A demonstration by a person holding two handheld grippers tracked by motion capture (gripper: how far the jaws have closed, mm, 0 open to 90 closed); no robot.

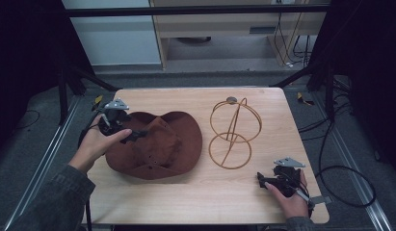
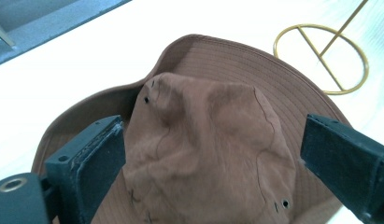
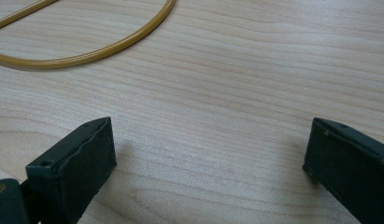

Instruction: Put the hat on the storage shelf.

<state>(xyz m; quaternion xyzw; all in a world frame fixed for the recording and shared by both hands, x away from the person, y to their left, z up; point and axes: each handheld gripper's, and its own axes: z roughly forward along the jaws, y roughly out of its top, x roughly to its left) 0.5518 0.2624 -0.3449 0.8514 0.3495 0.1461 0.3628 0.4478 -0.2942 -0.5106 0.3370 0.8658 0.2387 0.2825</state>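
The left hand-held gripper (image 1: 133, 134) sits over the near-left part of a brown, soft suede-like wide-brimmed hat (image 1: 159, 144), its jaws spread wide apart. In the left gripper view the hat's creased crown (image 2: 203, 140) lies straight ahead between the two black jaws, though whether either jaw touches the fabric cannot be told. The hat rests flat on the pale wooden counter (image 1: 200, 192), brim stitched in rings, small eyelet holes in the crown, which is dented and slumped.

Just beyond the hat, to that gripper's right, stands a gold wire hat stand (image 1: 232, 132) of round hoops on a ring base, apart from the brim.

The right hand-held gripper (image 1: 261, 180) rests low at the counter's near-right corner, jaws wide apart and gripping nothing, bare wood between them. The stand's ring base (image 3: 87, 56) lies ahead of it to its left.
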